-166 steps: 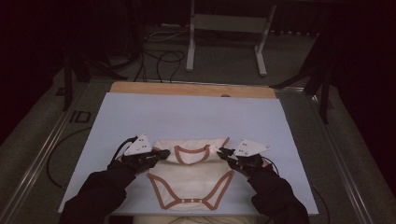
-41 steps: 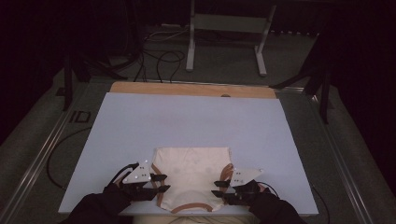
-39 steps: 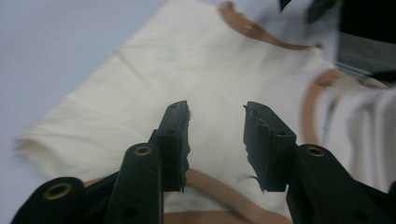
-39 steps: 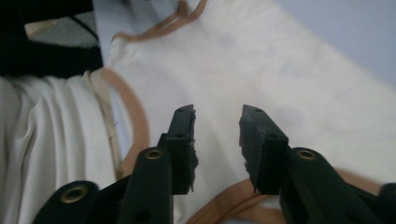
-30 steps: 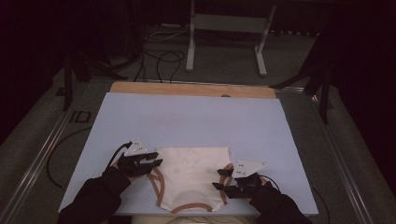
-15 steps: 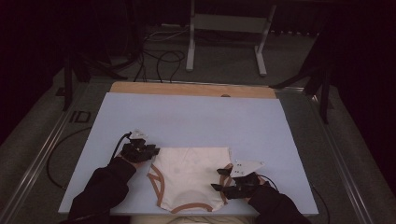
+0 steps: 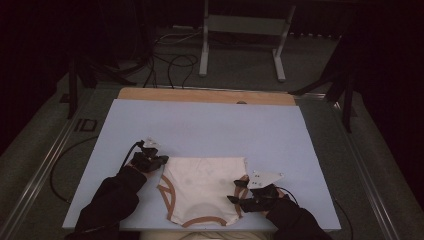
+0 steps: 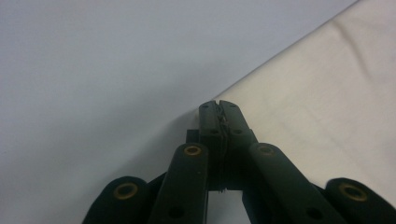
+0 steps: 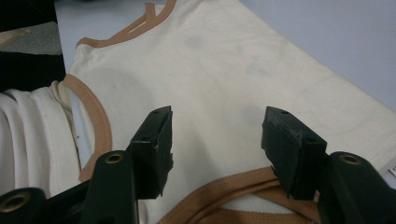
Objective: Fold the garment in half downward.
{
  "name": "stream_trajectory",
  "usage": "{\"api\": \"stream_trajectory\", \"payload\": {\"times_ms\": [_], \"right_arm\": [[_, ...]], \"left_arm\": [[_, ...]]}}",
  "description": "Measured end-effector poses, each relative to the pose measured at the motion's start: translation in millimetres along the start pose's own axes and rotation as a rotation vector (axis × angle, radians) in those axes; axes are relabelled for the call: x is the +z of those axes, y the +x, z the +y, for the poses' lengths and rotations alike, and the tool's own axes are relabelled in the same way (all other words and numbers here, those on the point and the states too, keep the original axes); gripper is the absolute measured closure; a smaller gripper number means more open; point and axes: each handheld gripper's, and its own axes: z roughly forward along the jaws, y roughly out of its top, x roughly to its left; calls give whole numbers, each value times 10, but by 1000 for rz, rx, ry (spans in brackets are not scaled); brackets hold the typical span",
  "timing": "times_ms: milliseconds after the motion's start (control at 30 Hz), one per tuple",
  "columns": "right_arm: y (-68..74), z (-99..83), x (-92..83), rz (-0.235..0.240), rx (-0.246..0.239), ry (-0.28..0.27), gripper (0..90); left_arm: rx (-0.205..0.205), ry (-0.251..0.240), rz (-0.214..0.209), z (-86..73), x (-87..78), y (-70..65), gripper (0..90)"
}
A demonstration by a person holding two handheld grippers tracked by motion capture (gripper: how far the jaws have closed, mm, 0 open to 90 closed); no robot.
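A cream garment (image 7: 202, 187) with tan trim lies folded near the front edge of the blue mat (image 7: 200, 125). My left gripper (image 7: 161, 161) sits at its far left corner. In the left gripper view its jaws (image 8: 218, 106) have just been closing and now meet on the edge of the cream cloth (image 8: 317, 93). My right gripper (image 7: 236, 191) rests at the garment's right side. Its jaws (image 9: 215, 126) have been opening and stand apart over the cream cloth (image 9: 224, 60), above a tan band (image 9: 233, 186), pinching nothing.
A wooden strip (image 7: 205, 95) borders the mat's far edge. Beyond it stand a metal stand (image 7: 240, 45) and cables on the floor (image 7: 170, 60). Pale ribbed cloth (image 9: 28, 126) lies at the table's near edge beside the garment.
The left hand moved from the garment's near left side up to its far left corner and its jaws closed there. The right hand stayed put and its jaws widened.
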Motion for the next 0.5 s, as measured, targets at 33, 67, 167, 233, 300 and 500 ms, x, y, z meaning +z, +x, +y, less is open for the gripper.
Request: {"api": "stream_trajectory", "payload": {"times_ms": [33, 67, 167, 233, 300, 500], "right_arm": [[-1, -2, -2, 4, 5, 0, 420], [1, -5, -2, 7, 0, 3, 418], [7, -7, -3, 9, -3, 0, 407], [8, -5, -5, 2, -6, -2, 394], [5, -1, -12, 6, -1, -4, 379], [-13, 20, -42, 13, 15, -28, 285]], "left_arm": [[-7, -3, 12, -2, 2, 5, 846], [-12, -2, 17, -3, 0, 18, 808], [-10, -4, 31, -9, -3, 19, 757], [-4, -2, 49, -6, -5, 26, 692], [-7, -5, 56, -8, -4, 29, 669], [-28, -84, 28, 10, -101, 57, 552]]}}
